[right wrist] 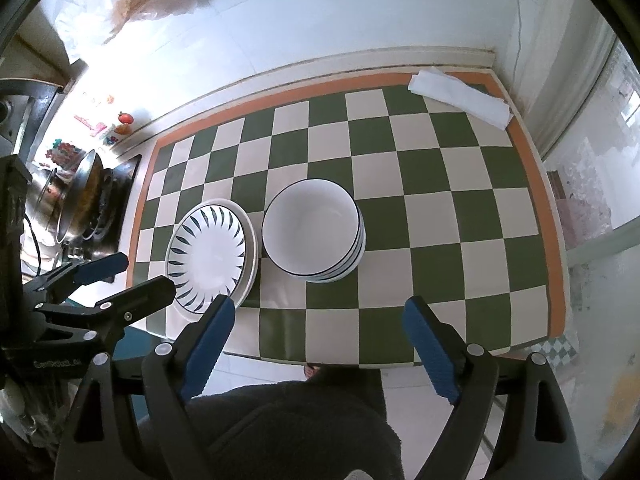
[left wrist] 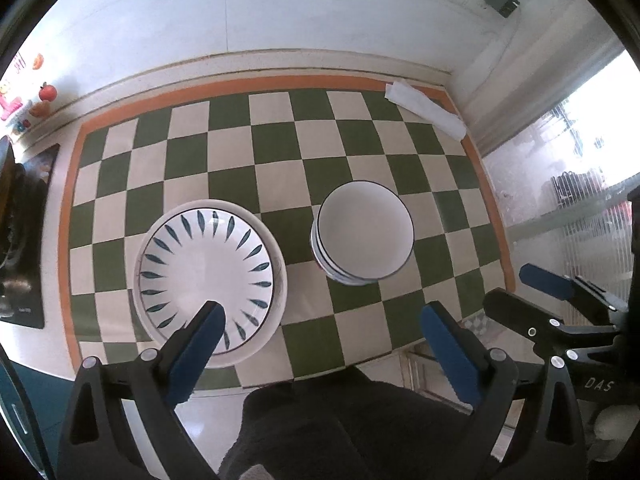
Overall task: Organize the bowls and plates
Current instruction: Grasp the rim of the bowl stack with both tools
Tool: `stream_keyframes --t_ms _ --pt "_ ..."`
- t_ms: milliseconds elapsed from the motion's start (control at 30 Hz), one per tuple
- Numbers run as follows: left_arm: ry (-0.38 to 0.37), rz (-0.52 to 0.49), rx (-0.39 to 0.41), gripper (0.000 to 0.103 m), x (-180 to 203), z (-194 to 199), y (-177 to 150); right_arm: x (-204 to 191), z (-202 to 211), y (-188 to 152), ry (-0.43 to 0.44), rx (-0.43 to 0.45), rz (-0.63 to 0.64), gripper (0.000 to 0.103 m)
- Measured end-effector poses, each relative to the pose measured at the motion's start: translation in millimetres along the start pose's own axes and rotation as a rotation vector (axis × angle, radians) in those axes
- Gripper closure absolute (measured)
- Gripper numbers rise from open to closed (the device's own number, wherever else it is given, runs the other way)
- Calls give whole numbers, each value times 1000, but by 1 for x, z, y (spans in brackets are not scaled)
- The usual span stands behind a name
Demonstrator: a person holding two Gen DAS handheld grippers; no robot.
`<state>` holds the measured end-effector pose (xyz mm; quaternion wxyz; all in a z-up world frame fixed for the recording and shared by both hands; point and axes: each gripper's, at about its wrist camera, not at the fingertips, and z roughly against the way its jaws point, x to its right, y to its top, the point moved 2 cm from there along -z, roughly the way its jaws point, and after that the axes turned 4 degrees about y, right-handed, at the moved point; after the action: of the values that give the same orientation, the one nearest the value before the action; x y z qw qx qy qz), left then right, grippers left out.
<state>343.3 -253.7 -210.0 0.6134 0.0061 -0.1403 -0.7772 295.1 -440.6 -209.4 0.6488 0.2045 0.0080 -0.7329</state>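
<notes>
2 stacks sit on the checkered mat [left wrist: 224, 140]: leaf-patterned plates [left wrist: 208, 276] at 9 o'clock of the black-rimmed bowls [left wrist: 362, 232], just beside them. Left gripper [left wrist: 324, 324] and right gripper [right wrist: 318, 320] hang above, jaws apart, holding nothing. The bowls look slightly offset, so a nudge could likely topple them toward the plates.

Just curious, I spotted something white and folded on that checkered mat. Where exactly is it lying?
The folded white cloth lies at the mat's far right corner in both views, by the wall, well apart from the stack of bowls.
</notes>
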Motion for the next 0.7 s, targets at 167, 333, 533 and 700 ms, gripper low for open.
stream_keyframes --t_ms 167,333,533,700 --pt "-20 35 -36 3 -8 -32 27 23 -21 15 91 39 -79 14" --pt "-55 50 -97 3 -15 -75 57 50 -63 32 198 30 -197 14" --pt "-92 35 -212 3 -16 -131 90 81 -131 40 310 -67 -338 14" --pt "-131 13 -331 3 -10 -177 105 92 -173 37 395 -139 -387 14"
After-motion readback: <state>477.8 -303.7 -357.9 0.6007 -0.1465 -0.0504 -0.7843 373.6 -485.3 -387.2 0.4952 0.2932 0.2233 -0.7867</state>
